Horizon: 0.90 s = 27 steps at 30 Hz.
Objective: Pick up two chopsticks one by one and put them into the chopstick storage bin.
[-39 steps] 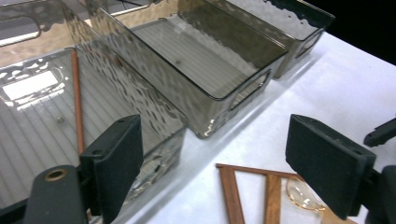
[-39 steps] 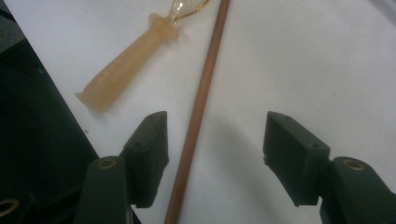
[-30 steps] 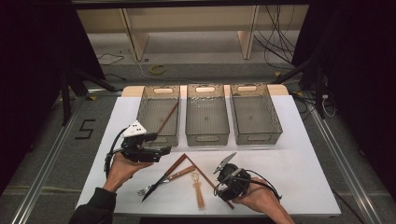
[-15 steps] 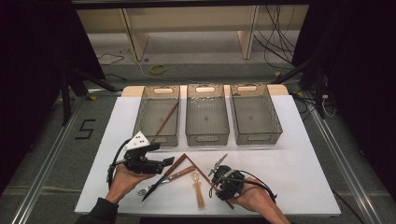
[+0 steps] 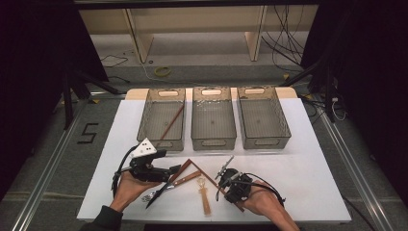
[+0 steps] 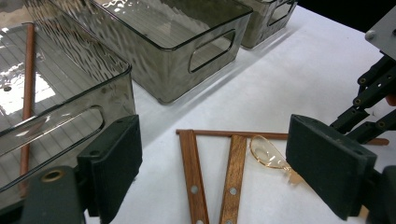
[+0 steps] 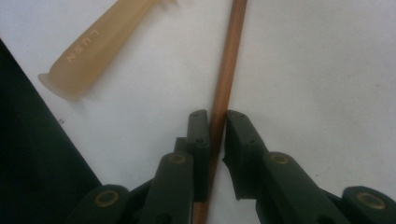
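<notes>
Between our right gripper's (image 7: 215, 116) two black jaws lies a thin brown wooden chopstick (image 7: 227, 70), and the jaws have just been closing on it: the pads now press its sides near the end closest to us, so we hold it low on the shaft with most of its length running on ahead of the claw across the white table (image 7: 327, 70). Gripping it near one end makes sense, we think, if it is to be lifted and laid lengthwise in a bin. Ahead and to the left of this claw rests a pale amber plastic spoon handle (image 7: 88, 46), apart from the chopstick, so the pinch takes one piece alone.

Our left gripper (image 5: 174, 171) stands wide open and holds nothing. Ahead of it, between its pads, lie two wooden utensil handles (image 6: 194, 177) with rivets, splayed apart, and beyond them the chopstick crossing from side to side. Left of that claw sits the smoky clear bin (image 5: 161, 118) with another chopstick (image 5: 172, 122) already inside, which suggests like goes with like; the middle bin (image 5: 213, 118) and the far bin (image 5: 263, 117) hold no cutlery.
</notes>
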Each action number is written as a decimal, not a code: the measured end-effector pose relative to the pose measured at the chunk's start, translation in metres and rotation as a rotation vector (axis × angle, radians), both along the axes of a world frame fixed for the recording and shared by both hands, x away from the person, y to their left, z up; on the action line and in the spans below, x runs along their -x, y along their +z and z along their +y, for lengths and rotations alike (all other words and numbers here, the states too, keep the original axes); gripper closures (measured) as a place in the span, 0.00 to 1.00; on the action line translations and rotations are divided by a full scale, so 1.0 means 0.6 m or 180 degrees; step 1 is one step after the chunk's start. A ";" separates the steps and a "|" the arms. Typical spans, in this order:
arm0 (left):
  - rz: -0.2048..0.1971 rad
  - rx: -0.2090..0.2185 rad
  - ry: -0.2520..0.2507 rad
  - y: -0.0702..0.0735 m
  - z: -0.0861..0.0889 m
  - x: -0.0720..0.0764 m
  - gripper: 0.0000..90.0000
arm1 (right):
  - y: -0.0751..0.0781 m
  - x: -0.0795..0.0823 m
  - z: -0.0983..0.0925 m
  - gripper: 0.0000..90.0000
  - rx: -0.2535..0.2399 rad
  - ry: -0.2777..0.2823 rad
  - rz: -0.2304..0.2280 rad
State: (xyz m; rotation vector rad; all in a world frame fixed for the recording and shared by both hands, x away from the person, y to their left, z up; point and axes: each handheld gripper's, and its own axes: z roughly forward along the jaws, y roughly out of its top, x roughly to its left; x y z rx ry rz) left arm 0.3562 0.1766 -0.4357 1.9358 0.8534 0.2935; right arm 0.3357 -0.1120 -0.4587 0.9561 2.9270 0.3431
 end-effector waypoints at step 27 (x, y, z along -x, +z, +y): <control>-0.0007 -0.0166 -0.0304 0.005 -0.027 0.006 0.20 | 0.055 -0.010 -0.041 0.93 -0.0217 -0.0043 -0.0323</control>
